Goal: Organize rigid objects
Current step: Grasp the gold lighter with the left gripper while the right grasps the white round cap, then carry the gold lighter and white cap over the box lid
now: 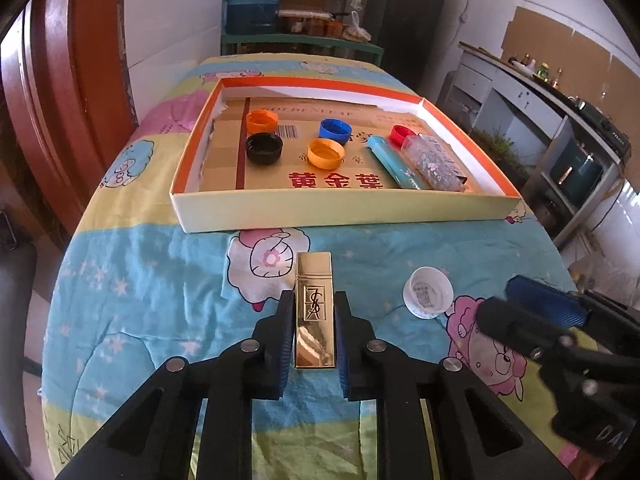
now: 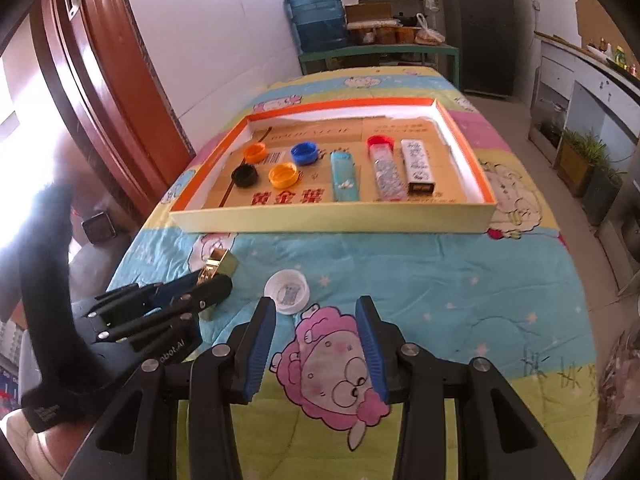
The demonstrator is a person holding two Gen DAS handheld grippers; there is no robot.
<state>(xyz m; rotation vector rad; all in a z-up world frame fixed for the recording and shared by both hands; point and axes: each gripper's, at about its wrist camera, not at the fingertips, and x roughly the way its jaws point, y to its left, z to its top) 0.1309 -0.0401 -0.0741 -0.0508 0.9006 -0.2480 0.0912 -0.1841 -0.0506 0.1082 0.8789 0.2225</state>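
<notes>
Looking through my left wrist view, the left gripper (image 1: 314,328) is clenched on the gold lighter (image 1: 314,308), which lies on the cartoon-print desk cover (image 1: 160,280) just before the tray (image 1: 320,210); the white cap (image 1: 427,292) sits nearby. Through my right wrist view, the right gripper (image 2: 316,312) has its fingers released, holding nothing, with that cap just beyond them.

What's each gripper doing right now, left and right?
Left gripper: closed on the gold lighter, which lies on the tablecloth.
Right gripper: open, holding nothing; the white cap sits just ahead of its left finger.
</notes>
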